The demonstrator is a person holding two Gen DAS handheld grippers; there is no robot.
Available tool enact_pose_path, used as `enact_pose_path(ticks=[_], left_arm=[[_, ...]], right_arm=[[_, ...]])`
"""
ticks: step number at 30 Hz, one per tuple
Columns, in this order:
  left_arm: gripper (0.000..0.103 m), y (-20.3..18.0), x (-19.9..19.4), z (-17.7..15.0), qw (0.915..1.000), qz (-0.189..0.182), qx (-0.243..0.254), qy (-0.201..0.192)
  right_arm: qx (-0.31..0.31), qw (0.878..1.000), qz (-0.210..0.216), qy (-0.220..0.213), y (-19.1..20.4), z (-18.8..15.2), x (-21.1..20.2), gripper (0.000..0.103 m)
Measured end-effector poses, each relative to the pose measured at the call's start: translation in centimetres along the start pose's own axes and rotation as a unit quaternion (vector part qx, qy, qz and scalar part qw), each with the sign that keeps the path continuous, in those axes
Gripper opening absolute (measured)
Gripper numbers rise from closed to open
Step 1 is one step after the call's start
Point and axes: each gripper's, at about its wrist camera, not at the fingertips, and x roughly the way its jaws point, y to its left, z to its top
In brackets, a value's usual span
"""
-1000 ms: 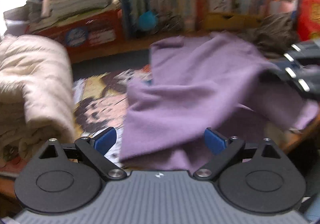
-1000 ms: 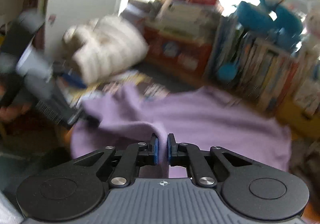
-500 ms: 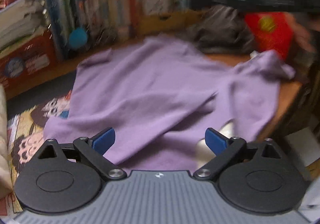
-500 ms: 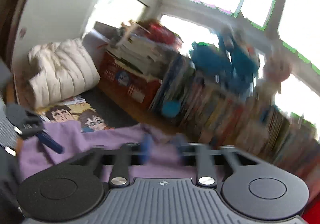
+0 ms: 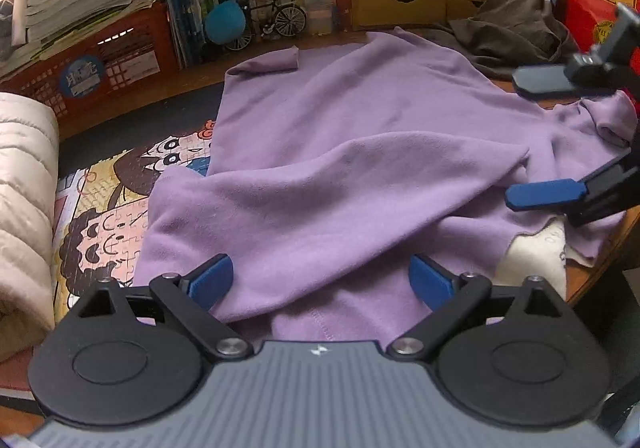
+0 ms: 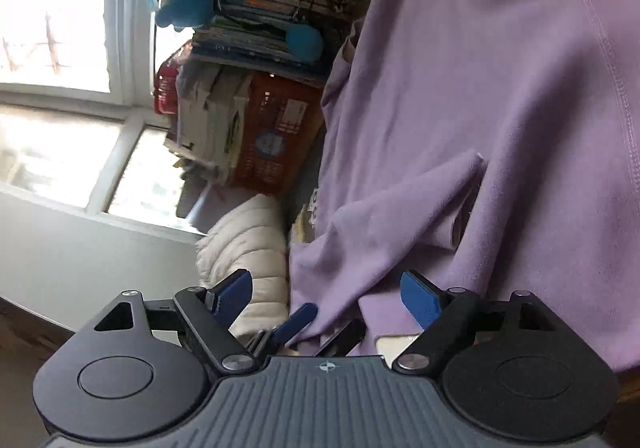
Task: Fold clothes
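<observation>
While one purple garment lies spread and rumpled across the bench, partly over a cartoon jigsaw puzzle, two grippers hover at its near edge. The left gripper has its jaws released wide, cloth beneath them but not pinched. The right gripper, rolled sideways, has jaws spread apart and holds nothing. One brown garment sits behind, one cream quilted bundle at left, perhaps a jacket.
</observation>
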Motion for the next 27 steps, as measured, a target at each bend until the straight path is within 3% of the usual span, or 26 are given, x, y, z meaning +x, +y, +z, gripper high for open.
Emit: enact_pose_path(ticks=[2, 7, 10, 13, 17, 22, 23, 25, 26, 27], left_arm=[[0.097, 0.1, 0.0, -0.1, 1.0, -0.003, -0.005, -0.002], [0.097, 0.2, -0.2, -0.4, 0.9999, -0.006, -0.008, -0.008], [0.097, 0.2, -0.3, -0.5, 0.9999, -0.007, -0.011, -0.01], [0.097, 0.3, -0.4, -0.7, 0.9998, -0.009, -0.012, -0.013], [0.097, 0.1, -0.5, -0.9, 0.9997, -0.01, -0.013, -0.02], [0.098, 1.0, -0.3, -1.2, 0.9995, -0.016, -0.008, -0.024], [0.098, 0.9, -0.4, -1.3, 0.9995, -0.017, -0.007, -0.025], [0.098, 0.9, -0.5, -1.5, 0.9995, -0.017, -0.007, -0.027], [0.098, 0.8, -0.5, -1.5, 0.9994, -0.018, -0.007, -0.028], [0.098, 0.8, -0.5, -1.5, 0.9994, -0.018, -0.007, -0.028]], right_arm=[[-0.01, 1.0, -0.01, -0.015, 0.5, 0.0, 0.4, 0.086], [-0.059, 0.994, -0.092, -0.029, 2.5, -0.8, 2.8, 0.083], [-0.106, 0.983, -0.147, -0.02, 4.5, -2.2, 3.9, 0.085], [-0.128, 0.975, -0.18, -0.003, 5.9, -3.9, 4.1, 0.094], [-0.124, 0.979, -0.158, -0.024, 5.3, -3.7, 4.9, 0.097], [-0.061, 0.988, -0.115, -0.082, 4.6, -1.0, 6.9, 0.102], [-0.057, 0.988, -0.105, -0.093, 4.5, -0.5, 6.9, 0.099], [-0.073, 0.986, -0.105, -0.107, 4.5, 0.1, 7.0, 0.079], [-0.097, 0.982, -0.111, -0.117, 4.7, 0.2, 7.0, 0.043], [-0.136, 0.975, -0.126, -0.125, 5.2, 0.1, 7.1, 0.018]])
